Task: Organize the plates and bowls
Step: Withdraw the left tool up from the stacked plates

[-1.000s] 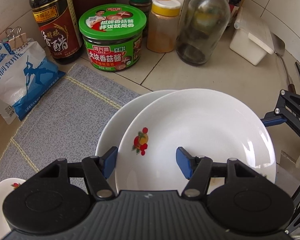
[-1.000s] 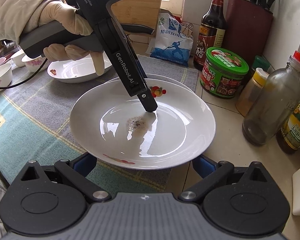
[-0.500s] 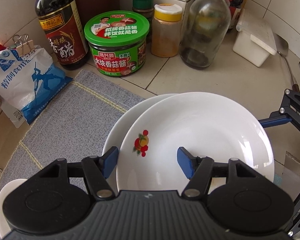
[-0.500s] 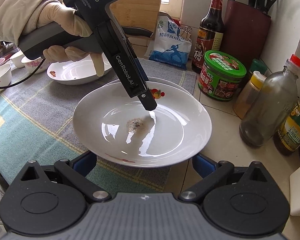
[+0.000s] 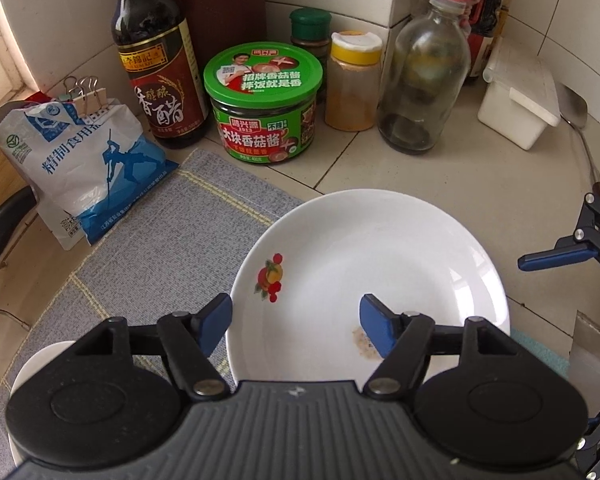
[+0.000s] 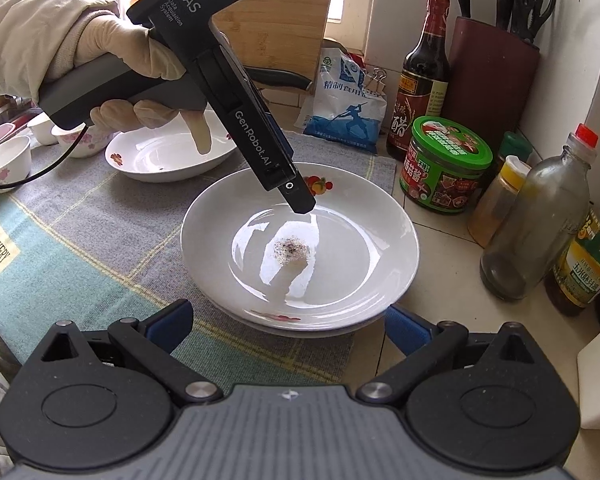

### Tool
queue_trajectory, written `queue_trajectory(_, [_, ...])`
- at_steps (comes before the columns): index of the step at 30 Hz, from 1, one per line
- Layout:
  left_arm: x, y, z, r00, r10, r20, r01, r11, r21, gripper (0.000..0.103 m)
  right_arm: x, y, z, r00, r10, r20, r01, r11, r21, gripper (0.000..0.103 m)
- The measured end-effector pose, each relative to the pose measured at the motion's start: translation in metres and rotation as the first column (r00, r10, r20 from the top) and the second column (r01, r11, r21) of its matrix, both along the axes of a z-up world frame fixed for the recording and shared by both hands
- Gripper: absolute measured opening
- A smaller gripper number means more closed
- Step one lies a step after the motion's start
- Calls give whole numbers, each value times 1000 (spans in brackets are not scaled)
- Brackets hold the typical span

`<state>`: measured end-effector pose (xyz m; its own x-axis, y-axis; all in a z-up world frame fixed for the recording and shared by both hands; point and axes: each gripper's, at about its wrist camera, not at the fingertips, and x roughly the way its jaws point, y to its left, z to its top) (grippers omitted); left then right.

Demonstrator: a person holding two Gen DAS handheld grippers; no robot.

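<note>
left gripper (image 6: 300, 200) marked "das", "genrobot.ai": jaws just been opening, nothing pinched, over top plate (image 6: 300, 248) | plates stacked at mat (image 6: 100, 240) edge | right gripper (image 6: 288, 324) spread apart, unclamped | mat label "happy very day"

Tiled counter (image 5: 440, 184) with woven mat (image 5: 148, 248), jars, bottles.

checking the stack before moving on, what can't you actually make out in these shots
- Lower plate: right wrist view shows only its rim; the top plate covers the rest.
- Small bowls: cut by the left edge and hidden behind the gloved hand.
- Other plate: left wrist view, mostly hidden by the left gripper.
</note>
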<state>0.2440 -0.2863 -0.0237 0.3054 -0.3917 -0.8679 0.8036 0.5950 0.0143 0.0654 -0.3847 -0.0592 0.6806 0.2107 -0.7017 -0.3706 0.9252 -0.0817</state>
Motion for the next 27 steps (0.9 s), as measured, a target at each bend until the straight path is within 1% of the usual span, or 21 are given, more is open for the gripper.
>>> queue_trajectory(3, [-10, 9, 10, 999, 20, 36, -19, 1000, -15, 74, -4, 2, 3, 1000, -1, 13, 1, 1000, 12, 103])
queue_trajectory(4, [-14, 12, 13, 998, 25, 50, -24, 999, -23, 76, -5, 3, 4, 1000, -3, 19, 3, 1000, 19, 103])
queue_trajectory(7, [-31, 27, 25, 995, 55, 87, -50, 997, -62, 81, -10, 5, 7, 999, -24, 32, 23, 999, 33, 103])
queue_trajectory(11, [-57, 52, 34, 986, 134, 101, -121, 985, -122, 86, -15, 6, 8, 997, -59, 41, 56, 997, 57, 103])
queue_trajectory(13, [-69, 64, 35, 979, 174, 106, -159, 978, -138, 89, -17, 8, 8, 997, -62, 42, 59, 996, 66, 103])
queue_trajectory(16, [-93, 87, 33, 958, 255, 131, -235, 960, -152, 91, -20, 13, 7, 998, -52, 42, 50, 997, 57, 103])
queue_trajectory(19, [-108, 106, 28, 939, 314, 138, -294, 944, -150, 92, -21, 20, 6, 998, -44, 38, 42, 997, 58, 103])
queue_trajectory(21, [-114, 119, 24, 926, 353, 133, -334, 931, -147, 92, -21, 25, 5, 999, -35, 41, 32, 997, 68, 103])
queue_trajectory(23, [-119, 134, 21, 908, 396, 136, -376, 914, -153, 92, -19, 31, 5, 998, -35, 42, 32, 997, 77, 103])
queue_trajectory(27, [-125, 157, 18, 880, 447, 159, -423, 891, -164, 92, -18, 43, 7, 999, -30, 45, 26, 996, 82, 103])
